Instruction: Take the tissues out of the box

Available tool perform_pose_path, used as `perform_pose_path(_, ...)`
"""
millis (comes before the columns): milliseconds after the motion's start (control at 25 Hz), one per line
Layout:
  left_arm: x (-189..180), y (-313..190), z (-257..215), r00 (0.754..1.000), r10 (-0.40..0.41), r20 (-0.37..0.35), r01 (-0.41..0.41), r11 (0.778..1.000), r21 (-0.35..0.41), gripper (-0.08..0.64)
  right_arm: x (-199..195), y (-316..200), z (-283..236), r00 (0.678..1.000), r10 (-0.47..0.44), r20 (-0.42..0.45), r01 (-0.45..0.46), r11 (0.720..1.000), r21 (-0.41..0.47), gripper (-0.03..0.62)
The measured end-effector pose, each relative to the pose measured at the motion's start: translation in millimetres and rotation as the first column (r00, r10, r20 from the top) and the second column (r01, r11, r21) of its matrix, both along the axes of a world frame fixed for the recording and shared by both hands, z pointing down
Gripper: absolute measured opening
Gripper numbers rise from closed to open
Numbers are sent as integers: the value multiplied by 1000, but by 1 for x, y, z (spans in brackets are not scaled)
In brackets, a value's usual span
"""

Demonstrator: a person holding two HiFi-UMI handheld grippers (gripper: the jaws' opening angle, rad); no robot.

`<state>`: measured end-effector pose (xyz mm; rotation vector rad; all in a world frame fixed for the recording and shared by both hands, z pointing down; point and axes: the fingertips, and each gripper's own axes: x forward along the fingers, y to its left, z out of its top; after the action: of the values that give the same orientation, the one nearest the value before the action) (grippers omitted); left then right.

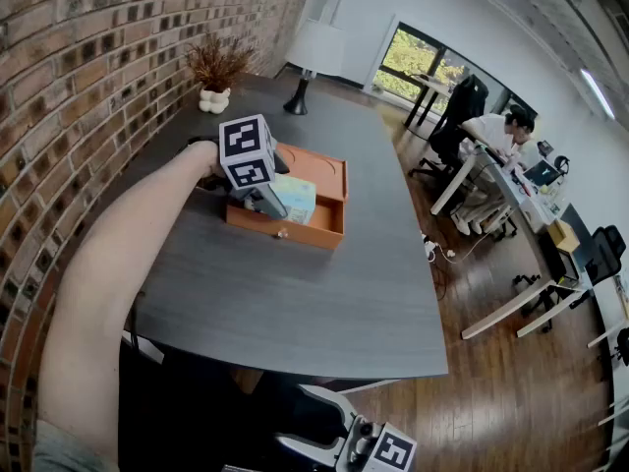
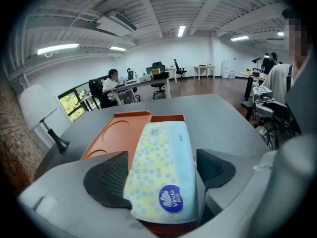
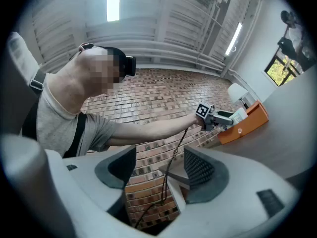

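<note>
Yellow-and-blue dotted tissue pack (image 2: 159, 160), seemingly snug in left hand-held gripper (image 2: 161, 172)

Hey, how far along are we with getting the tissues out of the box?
Done: the left gripper has its jaws closed on the sides of the tissue pack. In hand: the pack, which is inside the orange box and not yet clear of it. Left: lift it out and set it down. The right gripper hangs open, idle.
</note>
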<state>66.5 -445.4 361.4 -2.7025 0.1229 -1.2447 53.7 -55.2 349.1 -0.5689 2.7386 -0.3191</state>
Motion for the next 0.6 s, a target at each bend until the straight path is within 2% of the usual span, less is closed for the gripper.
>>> perform_pose_path(40, -1, 1, 0, 1000, -1, -2, 1, 1000, -4, 404, 0, 0, 1, 1000, -2, -1, 2, 1000, -2, 314)
perform_pose_path(80, -2, 1, 0, 1000, -2, -6, 2, 1000, -7, 393, 0, 0, 1, 1000, -3, -3, 3, 1000, -3, 314)
perform_pose_path(320, -1, 0, 2, 1000, -26, -18, 26, 1000, 13, 393, -1, 1, 2, 1000, -8, -9, 8, 1000, -6, 314)
perform_pose_path(480, -3, -1, 2, 999, -36, 13, 35, 998, 52, 346, -3, 3, 3, 1000, -13, -15, 13, 1000, -5, 314)
perform_pose_path(600, -5, -2, -10, 999, -49, -7, 50, 995, 86, 336, -4, 3, 3, 1000, -12, -18, 12, 1000, 1, 314)
